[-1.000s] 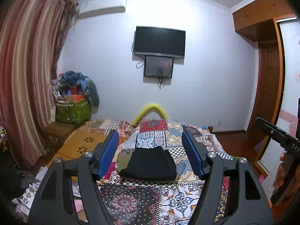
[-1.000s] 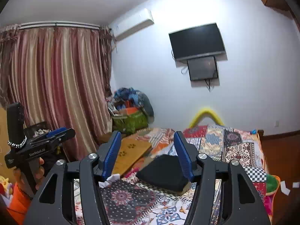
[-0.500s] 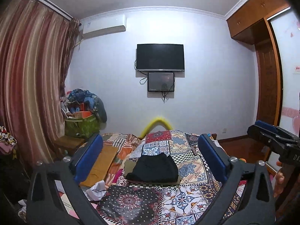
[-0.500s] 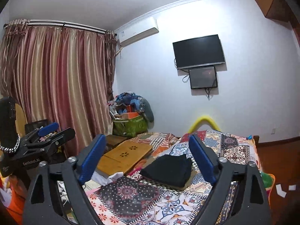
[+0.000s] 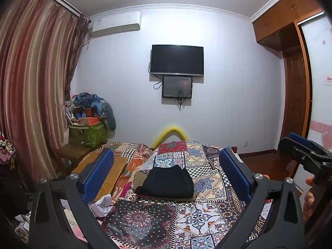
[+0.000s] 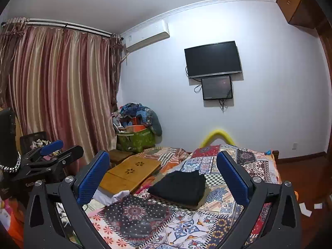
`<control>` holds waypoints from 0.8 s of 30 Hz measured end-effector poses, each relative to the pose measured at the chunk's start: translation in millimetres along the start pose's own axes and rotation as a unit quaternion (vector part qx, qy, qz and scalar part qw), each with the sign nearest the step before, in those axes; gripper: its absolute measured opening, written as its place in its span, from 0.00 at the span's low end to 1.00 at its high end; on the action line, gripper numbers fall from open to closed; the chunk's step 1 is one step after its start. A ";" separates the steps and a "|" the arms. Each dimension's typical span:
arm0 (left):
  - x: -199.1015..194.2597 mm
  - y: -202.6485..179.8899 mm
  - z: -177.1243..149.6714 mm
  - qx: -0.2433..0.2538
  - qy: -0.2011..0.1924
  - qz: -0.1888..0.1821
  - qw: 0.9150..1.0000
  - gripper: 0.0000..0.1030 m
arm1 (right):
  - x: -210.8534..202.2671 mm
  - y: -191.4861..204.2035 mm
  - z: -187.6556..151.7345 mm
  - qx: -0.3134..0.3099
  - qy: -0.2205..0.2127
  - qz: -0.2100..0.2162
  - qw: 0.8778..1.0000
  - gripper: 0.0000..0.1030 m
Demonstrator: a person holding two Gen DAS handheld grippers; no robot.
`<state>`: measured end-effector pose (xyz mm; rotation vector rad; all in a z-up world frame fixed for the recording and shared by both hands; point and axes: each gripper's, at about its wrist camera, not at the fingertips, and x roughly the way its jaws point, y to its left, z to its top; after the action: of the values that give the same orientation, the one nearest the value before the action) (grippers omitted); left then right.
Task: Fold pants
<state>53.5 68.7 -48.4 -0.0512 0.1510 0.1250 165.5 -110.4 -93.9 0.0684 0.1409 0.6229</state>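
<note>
Black pants (image 5: 168, 181) lie folded into a compact stack on top of a tan folded item, in the middle of a patchwork bedspread (image 5: 207, 211). They also show in the right wrist view (image 6: 179, 186). My left gripper (image 5: 166, 166) is open and empty, held back from the bed with the pants seen between its blue pads. My right gripper (image 6: 162, 170) is open and empty, also well back from the pants. Each gripper shows at the edge of the other's view: the right one (image 5: 305, 153) and the left one (image 6: 54, 151).
A wooden lap table (image 6: 130, 172) lies on the bed's left side, with crumpled white paper (image 5: 102, 205) near it. A green bin of clothes (image 5: 88, 132) stands by the striped curtains. A TV (image 5: 177, 60) hangs on the far wall. A wardrobe and door are at right.
Both grippers have opened wide and drawn back and upward from the bed. The folded pants have not moved.
</note>
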 end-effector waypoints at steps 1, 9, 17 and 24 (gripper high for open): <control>0.7 0.2 -0.4 -0.001 0.001 -0.001 1.000 1.00 | -1.8 -0.3 -2.7 0.000 0.000 0.000 1.000 1.00; 3.2 -0.3 -2.8 0.005 0.001 -0.004 1.000 1.00 | -5.0 -1.3 -2.3 0.002 0.002 -0.004 1.000 1.00; 4.9 -1.8 -6.3 0.007 0.003 -0.010 1.000 1.00 | -7.8 0.8 0.6 -0.004 0.001 -0.009 1.000 1.00; 5.9 -3.9 -6.5 0.008 0.003 -0.011 1.000 1.00 | -8.3 1.4 1.8 -0.005 0.001 -0.009 1.000 1.00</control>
<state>58.8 65.2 -55.7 -0.0372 0.1576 0.1017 158.3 -114.1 -91.1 0.0574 0.1395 0.6048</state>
